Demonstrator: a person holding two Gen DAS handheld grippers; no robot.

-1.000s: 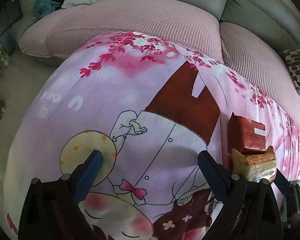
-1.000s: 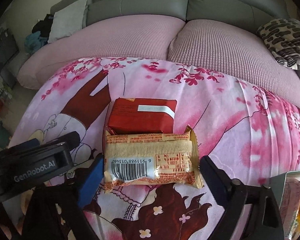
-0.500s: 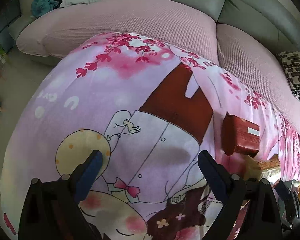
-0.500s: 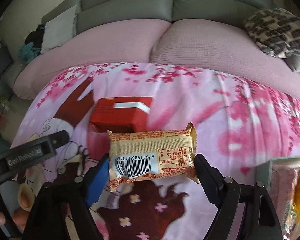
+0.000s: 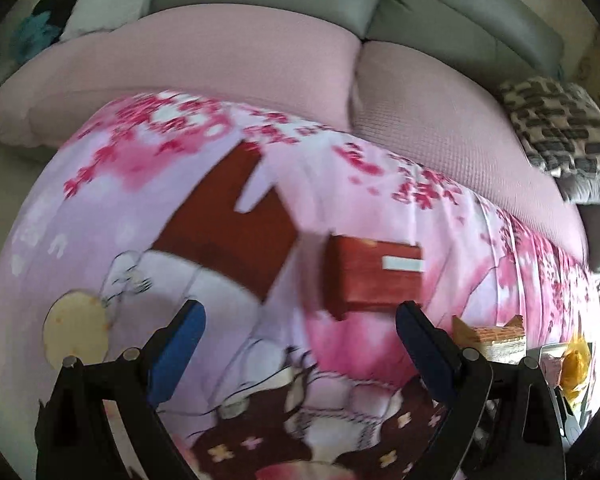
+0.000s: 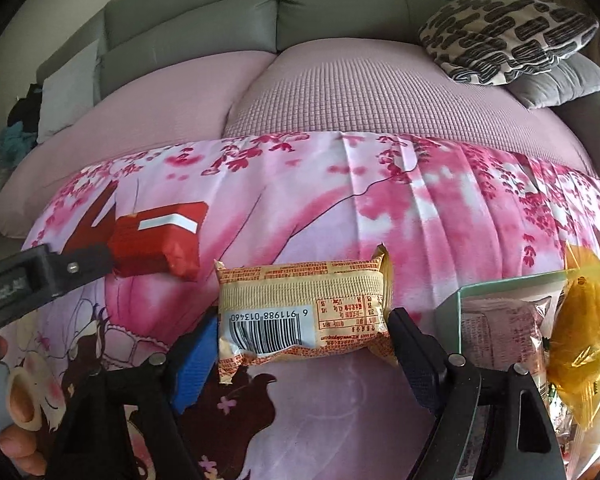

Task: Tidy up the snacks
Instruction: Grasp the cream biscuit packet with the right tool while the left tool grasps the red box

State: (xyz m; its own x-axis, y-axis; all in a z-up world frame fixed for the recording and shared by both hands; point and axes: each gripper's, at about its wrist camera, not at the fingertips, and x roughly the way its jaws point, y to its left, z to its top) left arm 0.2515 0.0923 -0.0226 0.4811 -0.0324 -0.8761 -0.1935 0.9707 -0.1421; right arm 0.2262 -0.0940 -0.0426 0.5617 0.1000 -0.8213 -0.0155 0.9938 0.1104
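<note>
1. Since a second ago, the right tongs (image 6: 300, 344) are sitting closer around the tan snack packet (image 6: 302, 314); their jaws have just been closing a little, and the packet is now lying squarely between the two pads, which are at its short ends. Whether they are pressing yet I cannot tell; the packet is looking undented.
2. Lying crosswise to the right tongs, the packet is running its long axis from pad to pad, barcode side up, flat on the pink flowered cloth (image 6: 380, 208).
3. Nearer by far are the right tongs; the left tongs (image 5: 300, 340) are standing wide open with nothing in them, hovering over bare cloth, with the packet off beyond their right finger.
4. Just up and left of the packet, the red snack pack (image 6: 160, 240) is lying near but apart from it, so lifting is needing no push past it. The left tongs' body is reaching in beside that red pack.
5. To the right, a clear bin (image 6: 512, 280) holding a yellow wrapped snack (image 6: 580, 320) and others is standing close, likely the place to drop into; its near rim is the edge to clear.
6. Behind the cloth, the pink-covered sofa (image 6: 340, 96) is leaving free room above.
</note>
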